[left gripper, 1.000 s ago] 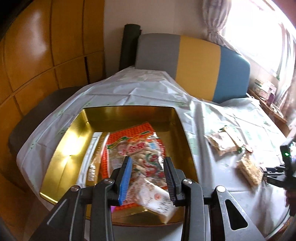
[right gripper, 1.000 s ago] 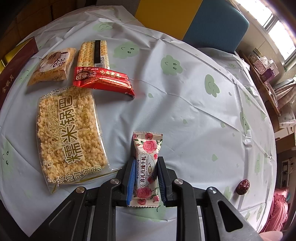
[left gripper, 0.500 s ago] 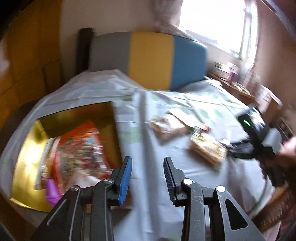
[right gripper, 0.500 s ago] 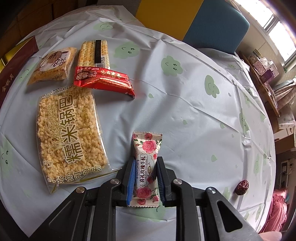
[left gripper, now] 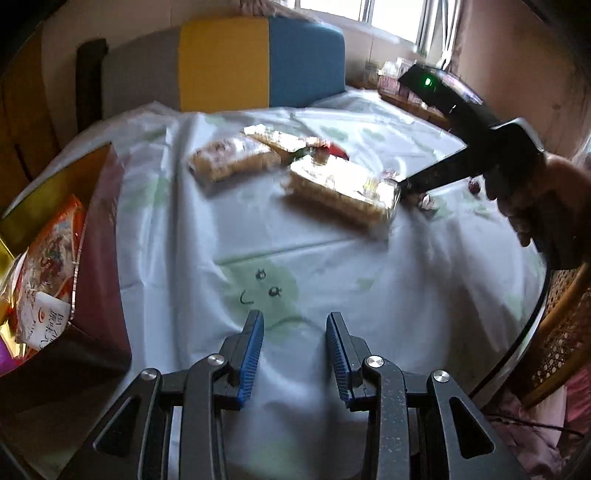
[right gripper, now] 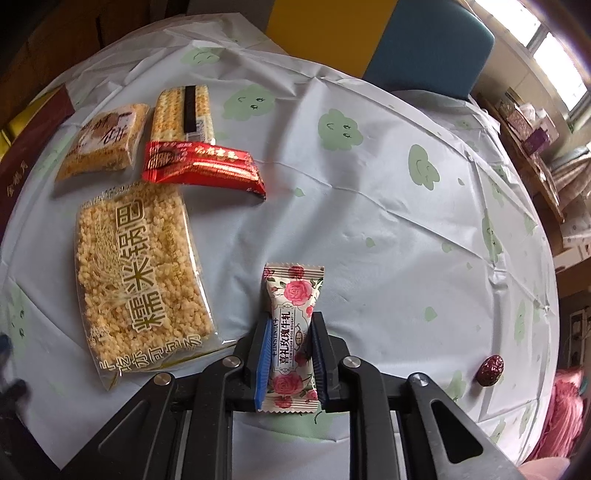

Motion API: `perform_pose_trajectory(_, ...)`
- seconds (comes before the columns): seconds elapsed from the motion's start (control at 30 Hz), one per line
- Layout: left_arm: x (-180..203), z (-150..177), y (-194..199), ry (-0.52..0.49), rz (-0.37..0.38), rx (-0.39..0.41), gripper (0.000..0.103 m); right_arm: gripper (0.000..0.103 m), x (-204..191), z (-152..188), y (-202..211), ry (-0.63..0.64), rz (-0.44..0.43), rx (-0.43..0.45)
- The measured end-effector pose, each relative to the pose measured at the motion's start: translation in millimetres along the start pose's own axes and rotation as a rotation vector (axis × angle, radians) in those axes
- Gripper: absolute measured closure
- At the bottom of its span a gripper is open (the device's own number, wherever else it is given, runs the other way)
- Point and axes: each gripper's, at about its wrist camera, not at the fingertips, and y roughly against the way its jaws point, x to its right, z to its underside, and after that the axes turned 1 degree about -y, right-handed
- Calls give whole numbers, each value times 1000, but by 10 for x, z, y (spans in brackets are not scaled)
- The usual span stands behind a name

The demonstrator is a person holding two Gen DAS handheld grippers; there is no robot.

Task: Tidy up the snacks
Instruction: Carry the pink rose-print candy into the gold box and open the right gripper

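Cloud-printed plastic sheeting covered the round table [right gripper: 369,206], with a rice-crisp pack [right gripper: 138,273], a red bar [right gripper: 201,168] and two smaller packs clustered at the upper left of the right wrist view. At bottom centre the right gripper [right gripper: 289,326] was clenched on a rose nougat candy [right gripper: 293,332], pinched mid-length, probably for carrying to the gold box [left gripper: 55,258] at the left edge of the left wrist view. The left gripper [left gripper: 294,349] hung released and empty over bare cloth, seemingly free for another snack

1. Pale tablecloth [right gripper: 369,206] with green cloud faces is covering the table.
2. Grey, yellow and blue chair back [left gripper: 236,62] is standing behind the table.
3. Window [left gripper: 391,14] is glowing bright.
4. Wicker chair [left gripper: 554,332] is sitting at right edge.
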Motion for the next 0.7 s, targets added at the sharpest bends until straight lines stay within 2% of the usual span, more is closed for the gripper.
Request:
perform_pose_trajectory(0.13,-54,73,11,6,21,30,67,84,91,-62,41,-38,-8,21)
perform_pose_trajectory(0.23,-72,100,-8,3,28,48,67,84,195,-121,136,-80,-77,52)
perform_pose_trajectory(0.37,-76,112,-18,1,32,67,67,84,131,-283,386,-53,-161,110)
perform_pose_trajectory(0.5,-81,136,-10,-3,35,92,67,84,-199,-492,648,25,-317,145)
perform_pose_trajectory(0.57,-84,149,-12,-7,36,105,67,84,-482,-623,784,108,-408,151)
perform_pose_trajectory(0.7,-99,158,-11,-2,45,114,67,84,-1014,-820,968,244,-533,155)
